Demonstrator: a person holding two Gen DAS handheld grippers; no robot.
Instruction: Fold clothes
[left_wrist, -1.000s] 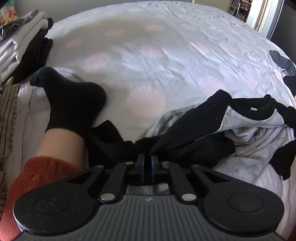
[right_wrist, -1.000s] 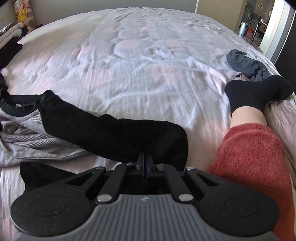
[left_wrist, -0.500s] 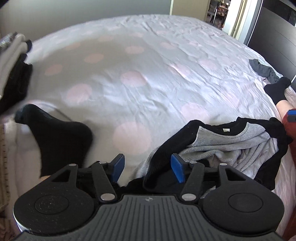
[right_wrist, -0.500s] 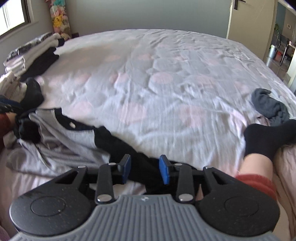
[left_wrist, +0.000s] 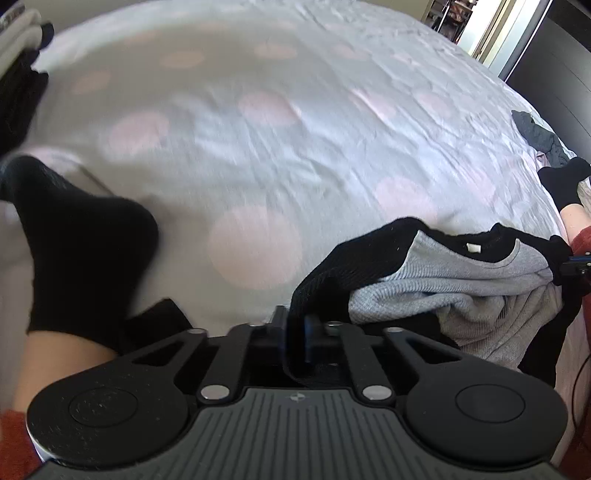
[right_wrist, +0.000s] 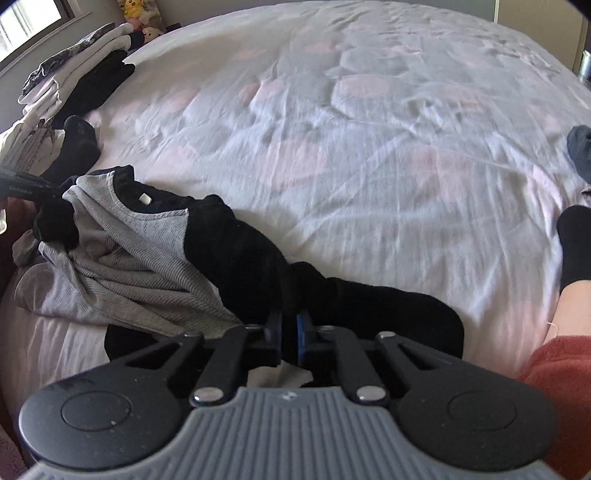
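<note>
Both tongs, spread half a second ago, now pinch the shirt (left_wrist: 443, 280): left tongs (left_wrist: 295, 328), right tongs (right_wrist: 290, 325).

Shirt (right_wrist: 122, 258) on bed (right_wrist: 369, 147) btwn person's feet; folded stack (right_wrist: 74, 81) far left, loose garment (right_wrist: 580, 155) far right.

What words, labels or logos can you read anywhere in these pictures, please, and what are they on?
Pale lettering on the left gripper body, seen from the right wrist view: too small and blurred to read.
White tag inside the shirt collar: no print can be made out.
A small round emblem on each gripper's grey base: a symbol, no words.
</note>
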